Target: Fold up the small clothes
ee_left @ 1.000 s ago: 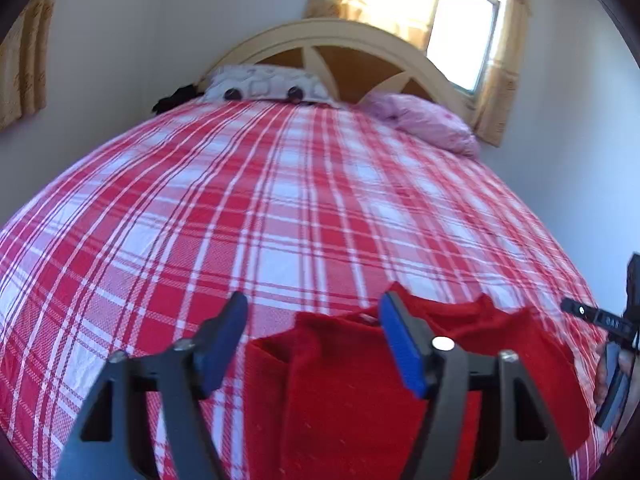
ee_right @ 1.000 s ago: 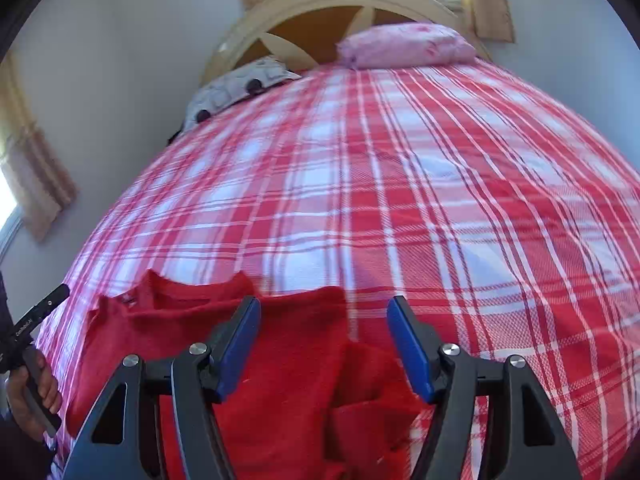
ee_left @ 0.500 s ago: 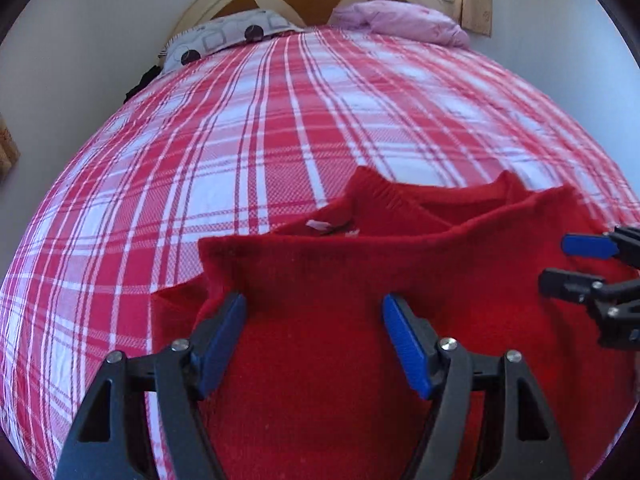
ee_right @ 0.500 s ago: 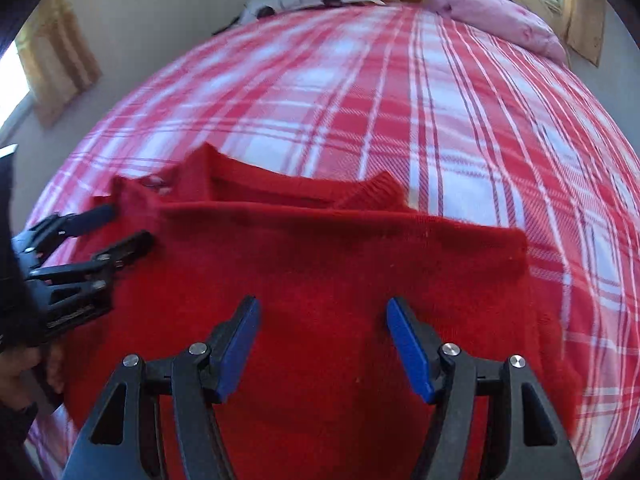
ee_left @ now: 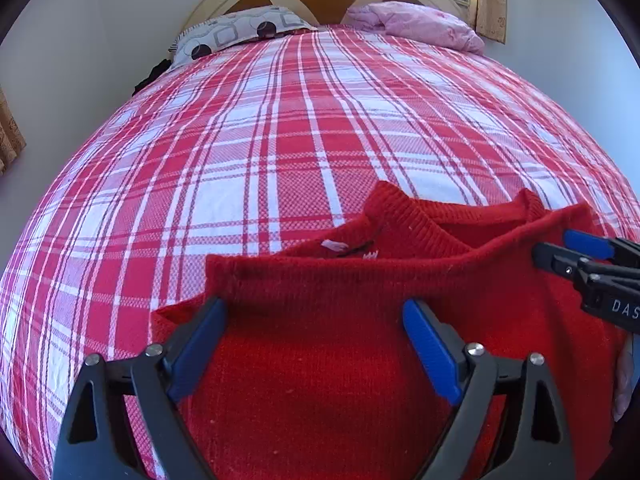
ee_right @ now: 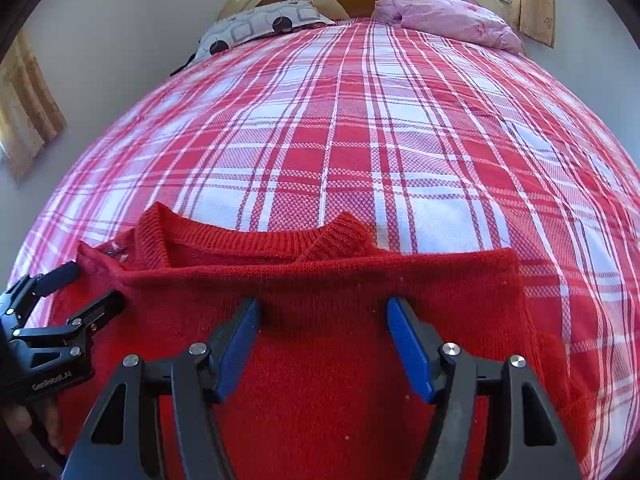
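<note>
Red knit sweater [ee_left: 340,360] lies on plaid bedspread [ee_left: 280,140], near edge of bed, folded edge across both views. Left gripper [ee_left: 316,320]: jaws apart, over sweater, nothing held. Right gripper [ee_right: 322,316]: jaws apart, likewise. Risk: soft knit may bunch or fold skew if grips uneven. Writing: "DAS" partial, "GenRobot.AI" on gripper bodies.

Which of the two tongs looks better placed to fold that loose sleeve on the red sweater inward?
Probably the right tongs: the sweater's bunched sleeve lies just beside them. The left tongs sit at the opposite edge.
</note>
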### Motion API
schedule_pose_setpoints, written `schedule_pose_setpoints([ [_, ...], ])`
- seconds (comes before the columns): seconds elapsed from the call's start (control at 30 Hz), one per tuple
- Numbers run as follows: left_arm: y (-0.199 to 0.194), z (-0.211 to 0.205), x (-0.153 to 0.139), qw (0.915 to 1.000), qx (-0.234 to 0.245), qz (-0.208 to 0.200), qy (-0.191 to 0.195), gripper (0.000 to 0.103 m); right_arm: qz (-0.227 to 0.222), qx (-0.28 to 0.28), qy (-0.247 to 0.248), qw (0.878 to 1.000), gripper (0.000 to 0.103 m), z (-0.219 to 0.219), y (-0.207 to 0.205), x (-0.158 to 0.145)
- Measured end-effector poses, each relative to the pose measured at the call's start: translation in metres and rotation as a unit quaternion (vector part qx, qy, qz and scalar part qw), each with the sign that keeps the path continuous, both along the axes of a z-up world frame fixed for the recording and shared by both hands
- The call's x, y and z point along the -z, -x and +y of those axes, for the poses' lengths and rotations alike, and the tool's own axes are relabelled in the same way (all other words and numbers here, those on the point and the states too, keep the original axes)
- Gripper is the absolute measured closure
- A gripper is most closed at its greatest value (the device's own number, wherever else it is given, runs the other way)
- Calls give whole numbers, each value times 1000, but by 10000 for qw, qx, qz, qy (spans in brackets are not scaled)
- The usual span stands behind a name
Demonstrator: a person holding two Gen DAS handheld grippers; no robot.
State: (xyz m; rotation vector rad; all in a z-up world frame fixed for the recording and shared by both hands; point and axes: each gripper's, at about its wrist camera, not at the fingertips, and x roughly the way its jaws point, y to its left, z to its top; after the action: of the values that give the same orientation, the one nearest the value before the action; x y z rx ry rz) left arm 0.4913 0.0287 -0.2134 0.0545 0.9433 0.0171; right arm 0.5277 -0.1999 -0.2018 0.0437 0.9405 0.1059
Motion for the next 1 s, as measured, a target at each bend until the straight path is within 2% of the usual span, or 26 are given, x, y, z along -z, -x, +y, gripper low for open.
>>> schedule_pose_setpoints([
  [0.1, 9, 3, -6, 10000, -8, -73, 67, 10, -141, 62, 52, 9999, 36, -4, 14, -11],
  [0.27, 25, 6, -16, 9997, 14, -165, 169, 10, -242, -232, 20, 9994, 36, -2, 52, -25],
  [0.47, 54, 4, -25, 9992, 206, -221, 249, 10, -363, -578, 424, 9968, 36, 2, 111, -25],
  [0.57, 71, 2, -25, 9991, 288, -255, 195, 10, -419, -530, 409, 9969, 36, -11, 143, -25],
  [0.73, 85, -5, -15, 9989, 428, -173, 73, 10, -457, -314, 676, 9962, 36, -24, 161, -18],
  [1.0, 92, -4, -2, 9993, 254, -199, 163, 4, -464, -155, 426, 9979, 36, -44, 175, -2],
])
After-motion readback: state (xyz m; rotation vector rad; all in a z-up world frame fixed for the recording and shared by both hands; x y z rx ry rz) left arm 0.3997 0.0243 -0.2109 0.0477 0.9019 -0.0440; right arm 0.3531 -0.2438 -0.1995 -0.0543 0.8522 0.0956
